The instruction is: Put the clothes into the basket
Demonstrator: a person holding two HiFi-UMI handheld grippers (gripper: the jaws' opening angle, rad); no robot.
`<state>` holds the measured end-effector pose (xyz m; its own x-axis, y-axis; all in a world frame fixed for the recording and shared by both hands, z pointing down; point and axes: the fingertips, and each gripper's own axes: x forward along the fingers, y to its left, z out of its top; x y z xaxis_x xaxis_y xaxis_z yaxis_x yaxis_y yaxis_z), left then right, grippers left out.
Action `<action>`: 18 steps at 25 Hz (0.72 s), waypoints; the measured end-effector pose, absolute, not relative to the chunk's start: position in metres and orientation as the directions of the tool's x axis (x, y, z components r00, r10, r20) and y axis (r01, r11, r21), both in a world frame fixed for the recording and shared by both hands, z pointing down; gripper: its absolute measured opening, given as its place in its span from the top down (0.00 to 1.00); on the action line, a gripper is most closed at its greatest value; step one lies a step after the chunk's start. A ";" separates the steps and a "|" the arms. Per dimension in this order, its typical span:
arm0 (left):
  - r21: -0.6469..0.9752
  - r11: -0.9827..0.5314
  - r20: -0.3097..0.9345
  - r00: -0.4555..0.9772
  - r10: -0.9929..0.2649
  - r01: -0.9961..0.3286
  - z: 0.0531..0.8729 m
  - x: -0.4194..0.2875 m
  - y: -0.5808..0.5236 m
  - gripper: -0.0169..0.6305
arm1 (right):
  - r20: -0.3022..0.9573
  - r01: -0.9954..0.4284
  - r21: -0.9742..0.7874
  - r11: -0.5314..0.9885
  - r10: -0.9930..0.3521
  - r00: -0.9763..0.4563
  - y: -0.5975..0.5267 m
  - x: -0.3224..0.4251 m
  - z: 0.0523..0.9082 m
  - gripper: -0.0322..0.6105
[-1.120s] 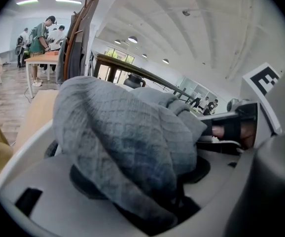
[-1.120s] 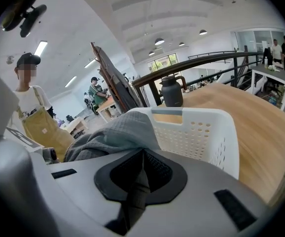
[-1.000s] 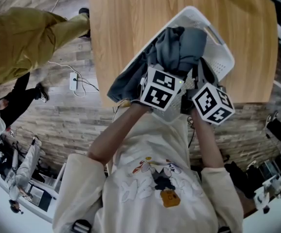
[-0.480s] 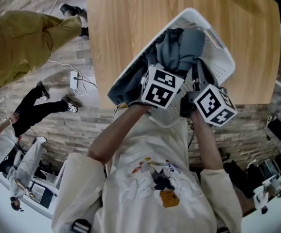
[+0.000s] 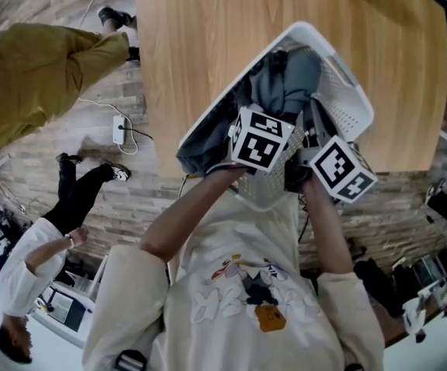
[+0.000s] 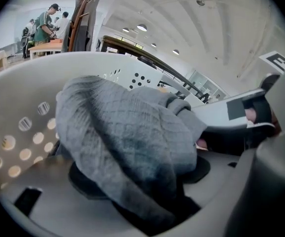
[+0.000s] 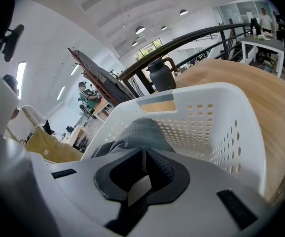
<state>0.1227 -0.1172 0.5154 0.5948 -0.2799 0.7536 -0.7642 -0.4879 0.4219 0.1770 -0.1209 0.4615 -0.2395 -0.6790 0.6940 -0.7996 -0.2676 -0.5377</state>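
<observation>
A white perforated basket (image 5: 316,33) sits tilted on the wooden table (image 5: 200,37), with grey clothes (image 5: 285,79) bunched inside and a fold hanging over its left rim. My left gripper (image 5: 266,120) is at the basket's near side, shut on a grey knitted garment (image 6: 127,142) that drapes over its jaws, with the basket wall (image 6: 14,112) behind. My right gripper (image 5: 316,144) is beside it at the near rim. In the right gripper view its jaws (image 7: 142,177) are shut with nothing between the pads, and the basket (image 7: 221,117) and grey cloth (image 7: 137,132) lie just beyond.
The table's near edge is right below the basket. A person in mustard clothes (image 5: 30,76) stands at the left. A power strip with cable (image 5: 119,130) lies on the floor. Another person (image 5: 38,261) is at lower left.
Both grippers and the basket shifted slightly. The grey fold over the left rim hangs a little less far out. The people at the left walked on.
</observation>
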 end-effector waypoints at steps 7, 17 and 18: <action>0.436 -0.454 0.759 0.589 -0.277 -0.777 0.520 0.122 -0.118 0.42 | 0.707 -0.798 -0.534 -0.280 -0.666 -0.239 -0.125 0.177 0.468 0.91; 0.481 -0.392 0.762 0.595 -0.254 -0.784 0.520 0.115 -0.115 0.38 | 0.720 -0.789 -0.541 -0.292 -0.645 -0.255 -0.128 0.177 0.473 0.91; 0.481 -0.390 0.762 0.594 -0.257 -0.785 0.520 0.113 -0.116 0.38 | 0.719 -0.785 -0.545 -0.294 -0.646 -0.257 -0.129 0.177 0.474 0.91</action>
